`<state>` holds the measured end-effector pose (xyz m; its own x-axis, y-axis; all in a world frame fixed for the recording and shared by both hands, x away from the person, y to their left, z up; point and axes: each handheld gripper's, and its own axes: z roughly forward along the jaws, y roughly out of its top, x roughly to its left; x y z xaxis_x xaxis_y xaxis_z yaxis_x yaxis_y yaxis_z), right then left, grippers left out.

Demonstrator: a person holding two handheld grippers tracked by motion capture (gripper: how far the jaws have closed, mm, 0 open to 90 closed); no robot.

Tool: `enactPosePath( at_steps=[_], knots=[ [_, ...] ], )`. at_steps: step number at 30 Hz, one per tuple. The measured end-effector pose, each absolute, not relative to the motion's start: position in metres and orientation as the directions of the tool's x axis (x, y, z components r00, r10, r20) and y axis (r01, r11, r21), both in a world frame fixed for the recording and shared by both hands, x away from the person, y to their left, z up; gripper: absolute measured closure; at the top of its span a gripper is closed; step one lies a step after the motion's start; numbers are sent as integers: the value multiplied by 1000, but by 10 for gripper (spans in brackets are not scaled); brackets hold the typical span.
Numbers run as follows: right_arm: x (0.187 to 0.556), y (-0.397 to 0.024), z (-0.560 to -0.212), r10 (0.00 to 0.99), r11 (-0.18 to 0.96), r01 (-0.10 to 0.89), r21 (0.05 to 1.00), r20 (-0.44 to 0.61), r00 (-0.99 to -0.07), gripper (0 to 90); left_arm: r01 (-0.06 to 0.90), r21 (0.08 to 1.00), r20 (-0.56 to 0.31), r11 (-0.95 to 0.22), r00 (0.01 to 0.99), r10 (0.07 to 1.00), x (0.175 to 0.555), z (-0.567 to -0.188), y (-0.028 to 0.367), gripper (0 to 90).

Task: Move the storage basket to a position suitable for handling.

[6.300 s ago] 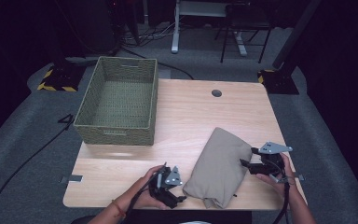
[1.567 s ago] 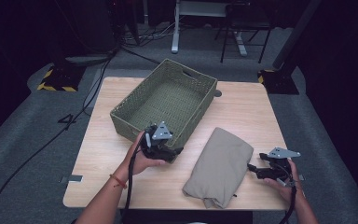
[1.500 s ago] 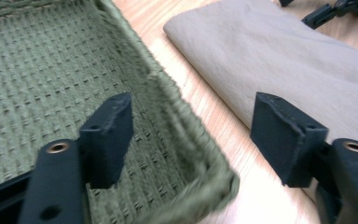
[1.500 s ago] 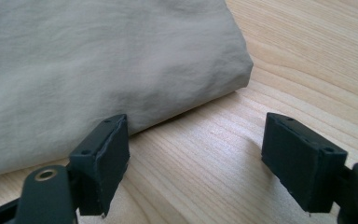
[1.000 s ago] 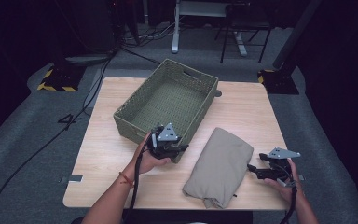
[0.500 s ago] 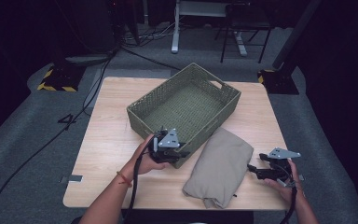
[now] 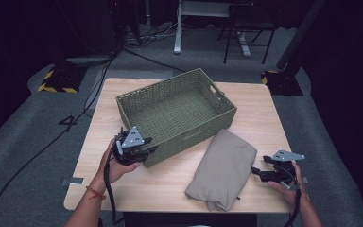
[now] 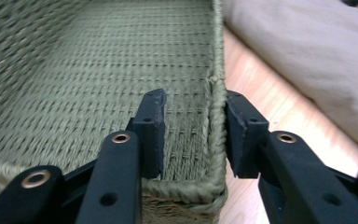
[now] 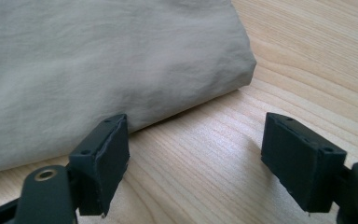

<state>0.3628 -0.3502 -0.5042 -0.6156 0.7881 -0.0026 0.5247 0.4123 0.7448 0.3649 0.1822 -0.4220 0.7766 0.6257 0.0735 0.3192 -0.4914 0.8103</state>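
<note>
A green woven basket [image 7: 189, 135] sits empty and askew on the wooden table [image 7: 160, 189], its near right corner against a folded beige cloth [image 7: 224, 165]. My left gripper [image 7: 146, 152] is at the basket's near left corner. In the left gripper view the jaws [image 8: 196, 100] straddle the basket wall [image 8: 216, 121]. They have just been opening: the outer pad lies by the rim and the inner pad stands off it. My right gripper [image 7: 257, 172] rests on the table just right of the cloth [image 9: 98, 60]. Its jaws [image 9: 198, 126] are open over bare wood.
The table's front edge lies just below the cloth and both hands. Bare tabletop shows left of the basket and at the far right. Beyond the table are cables, a hazard-striped base [image 7: 56, 82] and desk legs [image 7: 177, 42] on grey carpet.
The basket has swung round and slid right toward the cloth, with my left gripper at its corner. The right gripper has stayed put.
</note>
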Motion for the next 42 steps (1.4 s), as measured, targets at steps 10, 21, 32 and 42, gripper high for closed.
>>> enactPosePath(
  at_steps=[10, 21, 32, 42],
  knots=[
    [363, -350, -504, 788, 412, 525, 745, -2, -615, 235, 349, 805, 27, -480, 787, 616, 375, -415, 177, 443],
    [363, -350, -504, 788, 412, 525, 745, -2, -616, 235, 330, 748, 98, -576, 803, 588, 388, -417, 149, 647],
    [363, -350, -504, 788, 412, 525, 745, -2, -616, 235, 262, 773, 57, -577, 878, 476, 397, -418, 120, 813],
    [363, -350, -504, 788, 412, 524, 745, -3, -616, 235, 193, 763, 46, -617, 936, 350, 428, -416, 91, 811]
  ],
)
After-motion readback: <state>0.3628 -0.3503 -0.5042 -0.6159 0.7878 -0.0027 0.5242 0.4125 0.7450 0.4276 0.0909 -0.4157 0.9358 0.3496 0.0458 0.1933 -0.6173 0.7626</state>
